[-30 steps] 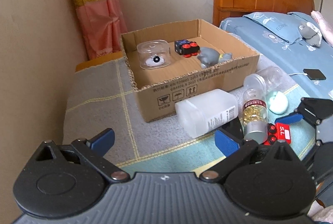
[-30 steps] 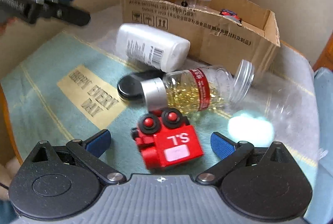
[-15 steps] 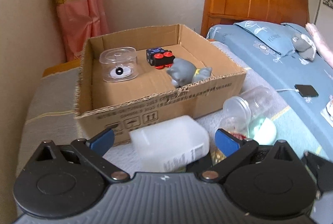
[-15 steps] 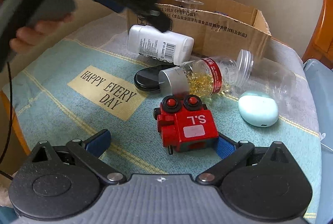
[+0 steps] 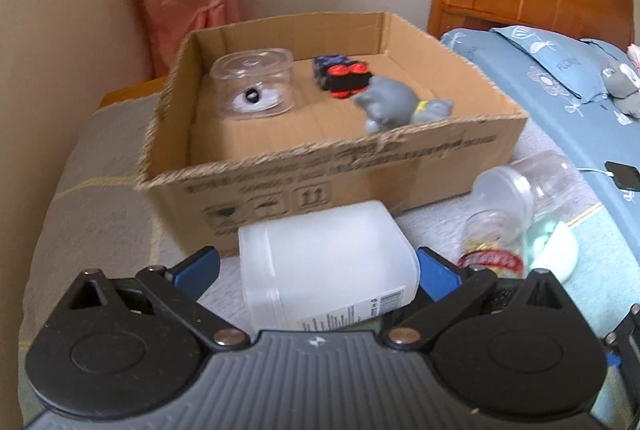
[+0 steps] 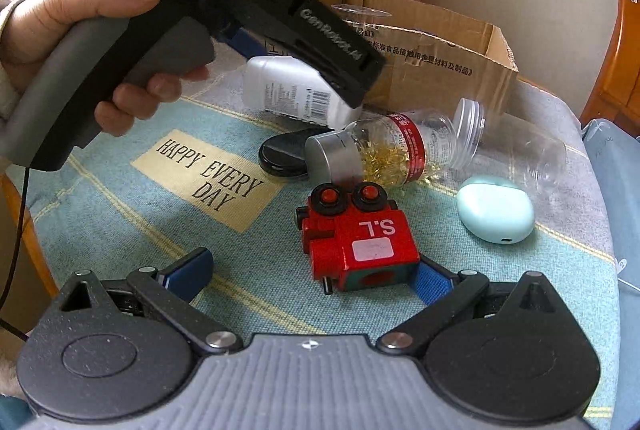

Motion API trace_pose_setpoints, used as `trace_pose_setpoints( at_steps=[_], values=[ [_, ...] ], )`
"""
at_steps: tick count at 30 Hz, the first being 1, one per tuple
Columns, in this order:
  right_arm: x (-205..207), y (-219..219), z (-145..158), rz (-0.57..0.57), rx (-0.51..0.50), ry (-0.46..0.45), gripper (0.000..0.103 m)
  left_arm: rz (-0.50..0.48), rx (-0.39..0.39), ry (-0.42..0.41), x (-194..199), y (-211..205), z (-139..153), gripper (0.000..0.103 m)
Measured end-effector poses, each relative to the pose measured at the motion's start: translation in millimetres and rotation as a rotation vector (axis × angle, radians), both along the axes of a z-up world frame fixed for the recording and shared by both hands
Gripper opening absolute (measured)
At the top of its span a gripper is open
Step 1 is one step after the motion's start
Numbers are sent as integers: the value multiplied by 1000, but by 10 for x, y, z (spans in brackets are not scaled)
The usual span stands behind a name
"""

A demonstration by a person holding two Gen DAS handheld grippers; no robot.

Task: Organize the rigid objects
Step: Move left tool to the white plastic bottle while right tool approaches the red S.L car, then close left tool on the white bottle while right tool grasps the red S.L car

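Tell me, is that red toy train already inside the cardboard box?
No. The red train lies on the blue cloth outside the box, close to the right gripper.

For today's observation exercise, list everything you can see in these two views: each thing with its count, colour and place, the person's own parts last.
cardboard box: 1, brown, back of the table
clear lidded container: 1, transparent, in the box, left
dark toy car: 1, black with red wheels, in the box
grey animal figure: 1, grey, in the box, right
white bottle: 1, white, lying before the box, between the left claw's fingers
capsule bottle: 1, clear, red label, silver cap, lying
empty clear jar: 1, transparent, lying
black disc: 1, black, beside the capsule bottle
mint case: 1, pale green, right
red toy train: 1, red, nearest the right claw
left claw: open
right claw: open
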State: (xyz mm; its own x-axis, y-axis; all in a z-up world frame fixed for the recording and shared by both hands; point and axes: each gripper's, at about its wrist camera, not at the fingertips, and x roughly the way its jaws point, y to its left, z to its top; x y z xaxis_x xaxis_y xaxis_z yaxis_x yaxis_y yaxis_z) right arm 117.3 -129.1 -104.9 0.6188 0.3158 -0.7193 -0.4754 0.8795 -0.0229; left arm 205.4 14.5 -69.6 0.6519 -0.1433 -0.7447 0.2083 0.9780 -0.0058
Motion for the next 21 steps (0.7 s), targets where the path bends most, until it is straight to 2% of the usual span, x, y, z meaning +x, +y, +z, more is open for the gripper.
trace_pose_setpoints(
  at_steps=[6,9,21],
  values=[
    [-2,-20,2,8,2,-3,103,60,10,32,-61,287,-119,103],
    [-17,-29,1,10,4,-7,103,66,-28,52,-80,408,-185,103],
    [-31,-46,-5,9,7,-13,103,83,-1,12,-5,336,-311,102]
  ],
)
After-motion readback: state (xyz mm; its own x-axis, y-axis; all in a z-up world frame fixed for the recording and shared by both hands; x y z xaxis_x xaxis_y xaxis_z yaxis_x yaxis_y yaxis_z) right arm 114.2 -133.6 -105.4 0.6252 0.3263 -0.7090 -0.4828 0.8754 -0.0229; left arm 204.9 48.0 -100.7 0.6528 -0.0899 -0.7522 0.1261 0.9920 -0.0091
